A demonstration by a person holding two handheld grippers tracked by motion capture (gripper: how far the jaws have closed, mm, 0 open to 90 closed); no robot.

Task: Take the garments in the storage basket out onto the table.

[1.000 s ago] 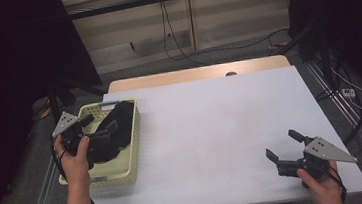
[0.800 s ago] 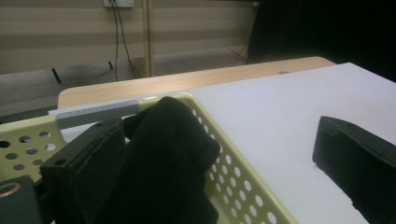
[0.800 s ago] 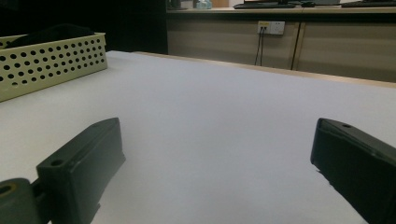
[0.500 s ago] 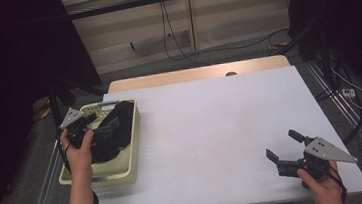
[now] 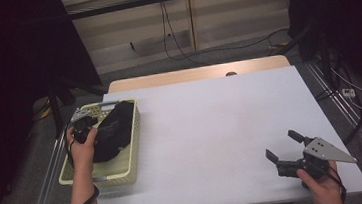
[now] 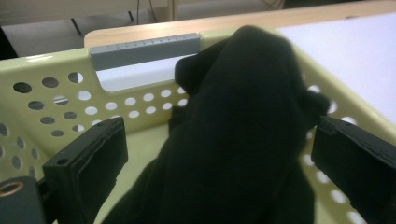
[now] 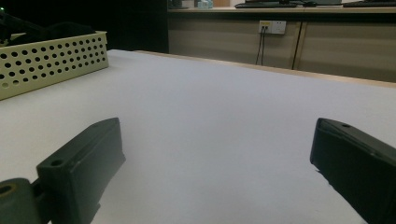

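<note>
The left forearm comes in from the bottom edge of the high view and reaches forward along the left side, the left hand wrapped around the left gripper with its grey plate on top. In the left gripper view its two black jaws stand wide apart, pointing forward and slightly down. The right hand sits low at the near right, holding the right gripper level, aimed forward and to the left. Its jaws are likewise spread wide, nothing between them.
</note>
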